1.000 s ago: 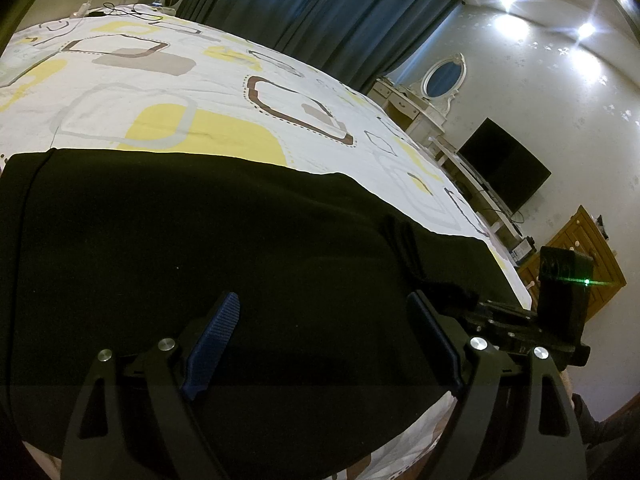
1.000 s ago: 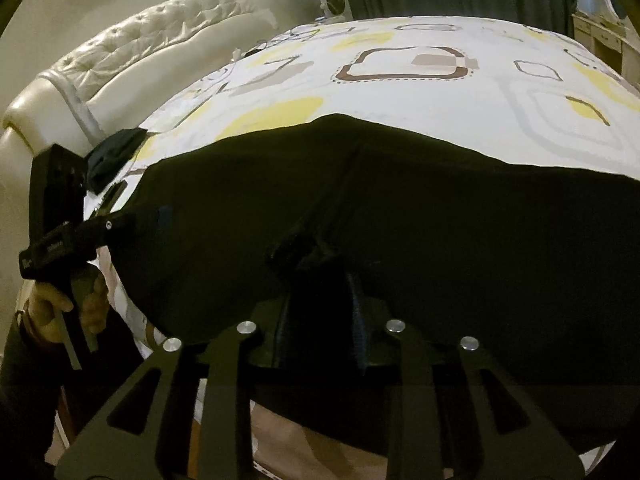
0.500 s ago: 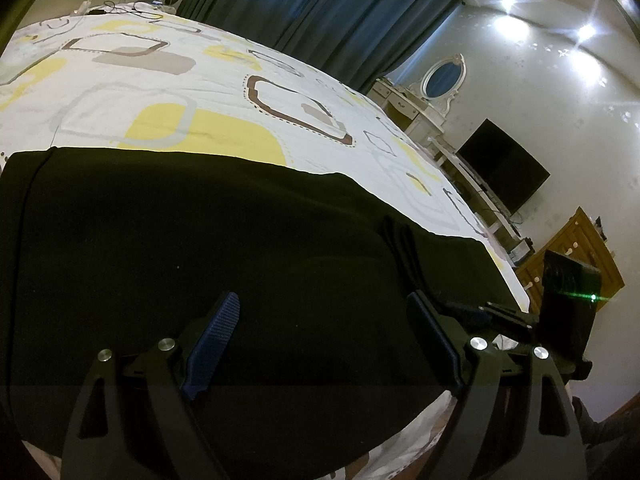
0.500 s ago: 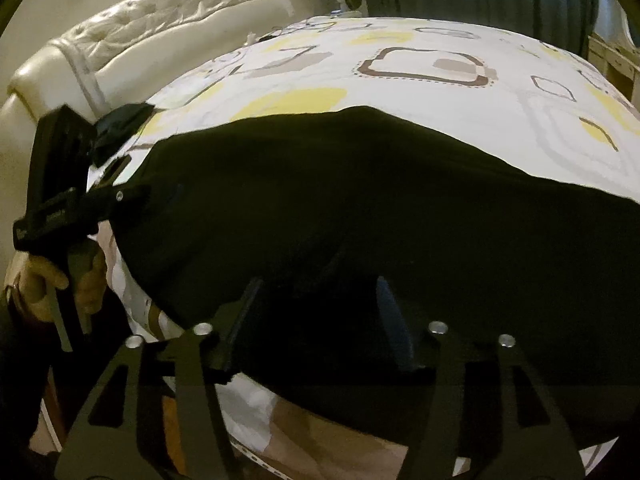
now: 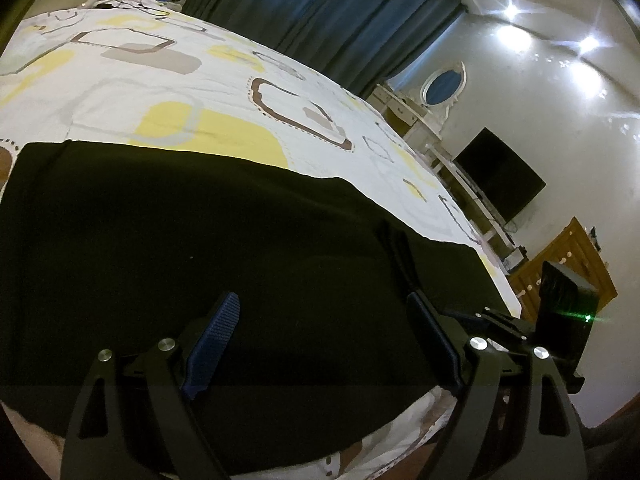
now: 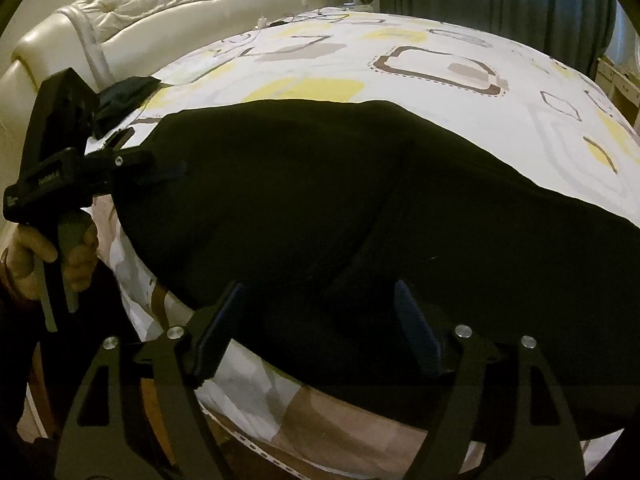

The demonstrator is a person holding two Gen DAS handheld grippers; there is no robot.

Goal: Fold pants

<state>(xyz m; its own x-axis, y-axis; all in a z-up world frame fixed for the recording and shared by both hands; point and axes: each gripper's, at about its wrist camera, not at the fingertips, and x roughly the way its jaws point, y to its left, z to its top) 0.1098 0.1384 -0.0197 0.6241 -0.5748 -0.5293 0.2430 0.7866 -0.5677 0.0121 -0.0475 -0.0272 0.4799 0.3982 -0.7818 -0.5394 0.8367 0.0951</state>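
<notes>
Black pants [image 5: 208, 248] lie spread flat across the near part of the bed; they also fill the right wrist view [image 6: 360, 208]. My left gripper [image 5: 324, 312] is open, its fingers low over the near edge of the pants, holding nothing. My right gripper [image 6: 320, 304] is open over the near edge of the pants, holding nothing. The left gripper shows from the side in the right wrist view [image 6: 160, 168], at the pants' left end. The right gripper's body shows in the left wrist view [image 5: 560, 312], at the pants' right end.
The bed has a white cover [image 5: 192, 80] with yellow and brown shapes. A padded headboard [image 6: 160, 4] stands at the left. A dark small cloth [image 6: 120, 100] lies near it. Blue curtains [image 5: 328, 12], a dresser with mirror [image 5: 440, 88], a TV [image 5: 500, 176] and a wooden cabinet [image 5: 572, 264] lie beyond.
My right gripper was shut on a bunch of the pants, then opened and let go; the fabric now lies flat. The left gripper stayed open and barely moved.
</notes>
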